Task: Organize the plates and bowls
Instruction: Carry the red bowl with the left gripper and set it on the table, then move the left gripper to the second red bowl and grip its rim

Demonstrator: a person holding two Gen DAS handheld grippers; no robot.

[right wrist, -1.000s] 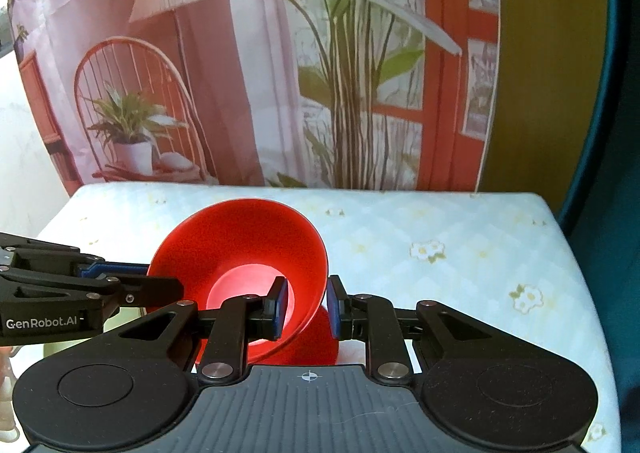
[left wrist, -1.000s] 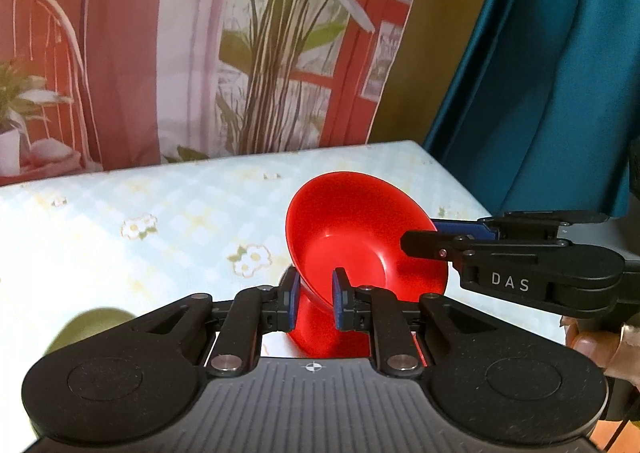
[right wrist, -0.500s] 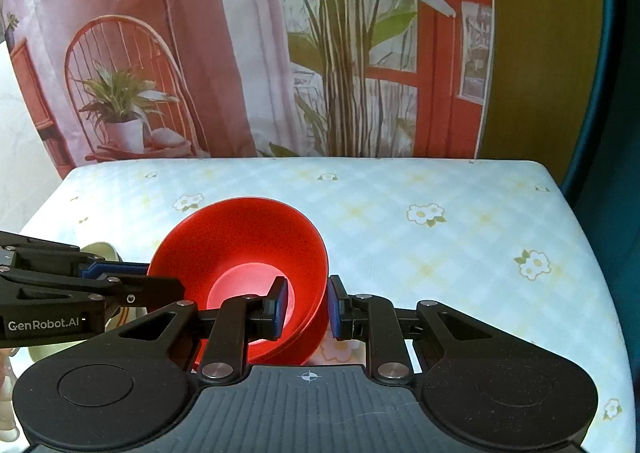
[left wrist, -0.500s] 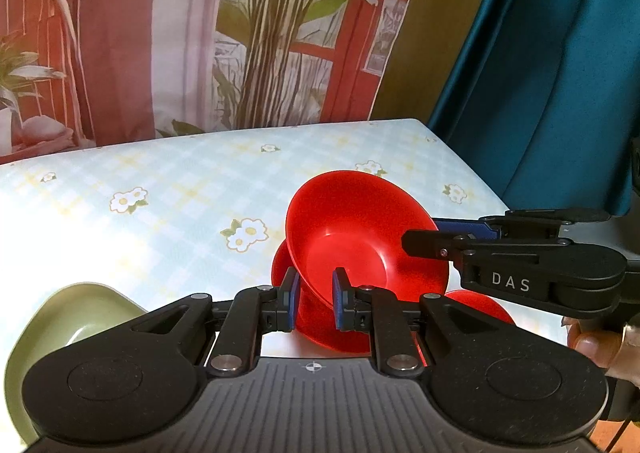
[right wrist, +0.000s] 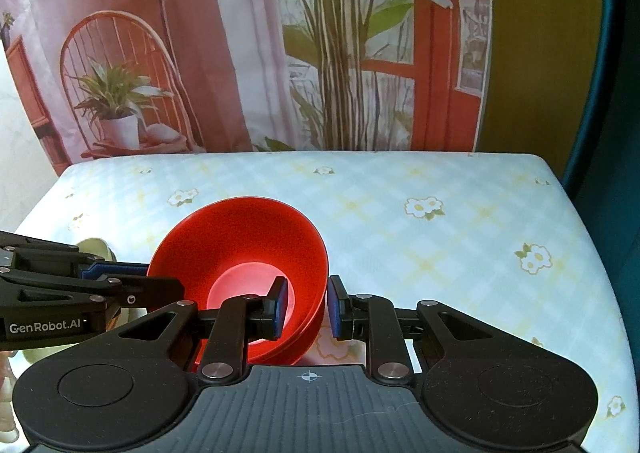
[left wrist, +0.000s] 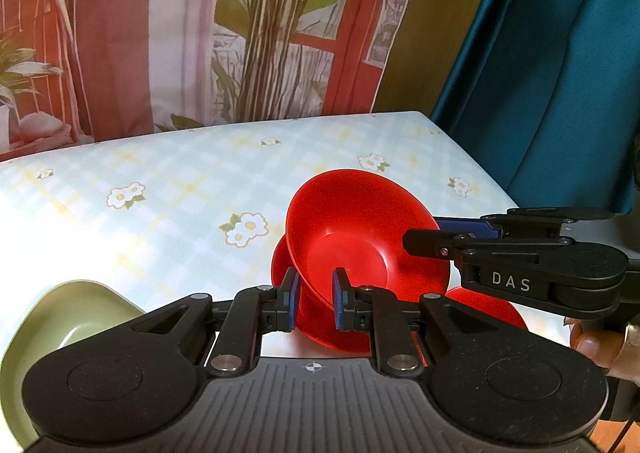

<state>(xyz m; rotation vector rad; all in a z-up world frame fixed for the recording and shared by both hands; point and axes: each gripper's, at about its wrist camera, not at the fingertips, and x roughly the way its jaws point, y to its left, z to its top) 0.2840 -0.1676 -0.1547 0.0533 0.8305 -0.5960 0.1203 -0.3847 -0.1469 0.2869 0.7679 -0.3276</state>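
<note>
Both grippers hold one red bowl (left wrist: 352, 229) by opposite sides of its rim. My left gripper (left wrist: 314, 303) is shut on the near rim; the bowl also shows in the right wrist view (right wrist: 240, 249), where my right gripper (right wrist: 306, 307) is shut on its right rim. The bowl sits low over a second red bowl (left wrist: 280, 257), nested in or just above it; I cannot tell if they touch. Another red piece (left wrist: 488, 305) shows under the right gripper. A green bowl (left wrist: 68, 325) lies at the left on the table.
The table (right wrist: 440, 233) has a pale checked cloth with flowers. A printed backdrop stands behind it and a teal curtain (left wrist: 560, 73) hangs at the right. The table's right edge is near the bowls.
Both grippers have lowered the red bowl toward the table. The second red bowl and the green bowl have come into view beneath and beside it.
</note>
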